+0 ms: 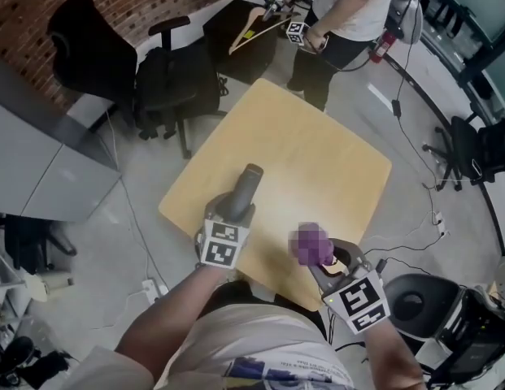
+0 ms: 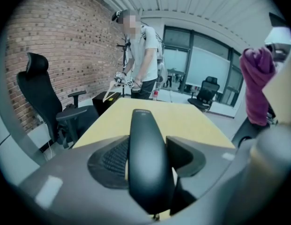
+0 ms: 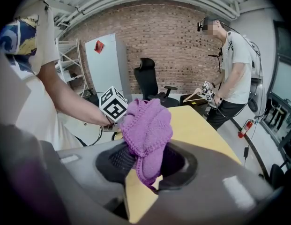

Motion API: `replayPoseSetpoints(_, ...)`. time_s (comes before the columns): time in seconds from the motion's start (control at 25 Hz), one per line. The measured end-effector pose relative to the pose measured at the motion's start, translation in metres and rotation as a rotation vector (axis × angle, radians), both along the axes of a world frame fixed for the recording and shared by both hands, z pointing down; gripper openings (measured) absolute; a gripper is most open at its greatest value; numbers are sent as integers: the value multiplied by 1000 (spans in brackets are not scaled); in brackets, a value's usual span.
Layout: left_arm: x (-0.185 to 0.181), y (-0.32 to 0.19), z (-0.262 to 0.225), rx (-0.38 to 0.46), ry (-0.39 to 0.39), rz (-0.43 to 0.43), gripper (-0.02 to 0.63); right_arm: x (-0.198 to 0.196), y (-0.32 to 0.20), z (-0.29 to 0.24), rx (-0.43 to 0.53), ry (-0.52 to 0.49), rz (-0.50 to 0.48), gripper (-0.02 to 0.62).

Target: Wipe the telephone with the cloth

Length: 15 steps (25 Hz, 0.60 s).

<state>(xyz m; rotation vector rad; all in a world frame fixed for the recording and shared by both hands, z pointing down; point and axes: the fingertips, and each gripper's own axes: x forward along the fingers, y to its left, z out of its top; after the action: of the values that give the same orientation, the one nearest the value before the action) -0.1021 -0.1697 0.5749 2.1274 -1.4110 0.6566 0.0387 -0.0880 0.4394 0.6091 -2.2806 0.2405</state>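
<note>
- Left gripper [image 1: 234, 208]: clenched on the telephone handset [image 1: 249, 182]. In the left gripper view the black handset stands upright between the pads, which sit against both of its sides.
- Handset position: held up over the near part of the wooden surface [image 1: 317, 153], not resting on it as far as I can judge from the head view.
- Right gripper [image 1: 327, 260]: grasping the purple knitted cloth [image 3: 147, 130]. The cloth is bunched between the jaws, with a fold spilling over the top and a tail hanging below.
- Cloth versus handset: apart. In the left gripper view the cloth hangs at the upper right, well off the handset.
- Progress, my judgement: both things are picked up and ready. No wiping contact shows at this moment, so the wipe itself is what remains.
- I cannot tell whether any part of the handset has been wiped; its surface gives no clue.
- Hard to make out: the cloth is a blurred patch in the head view.
- Only one smooth, rounded face of the handset shows. Its lower end is cut off behind the gripper body.
- No telephone base or cord appears in any view.
</note>
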Motion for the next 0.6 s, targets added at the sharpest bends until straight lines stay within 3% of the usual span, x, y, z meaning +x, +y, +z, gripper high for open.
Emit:
replayPoseSetpoints(0.28, 35, 10, -61, 117, 73, 79, 256, -2, -26, -35, 89, -43, -32, 123)
replayPoseSetpoints(0.6, 83, 31, -106, 186, 133, 134, 256, -46, -47, -89, 172, -198, -138, 123)
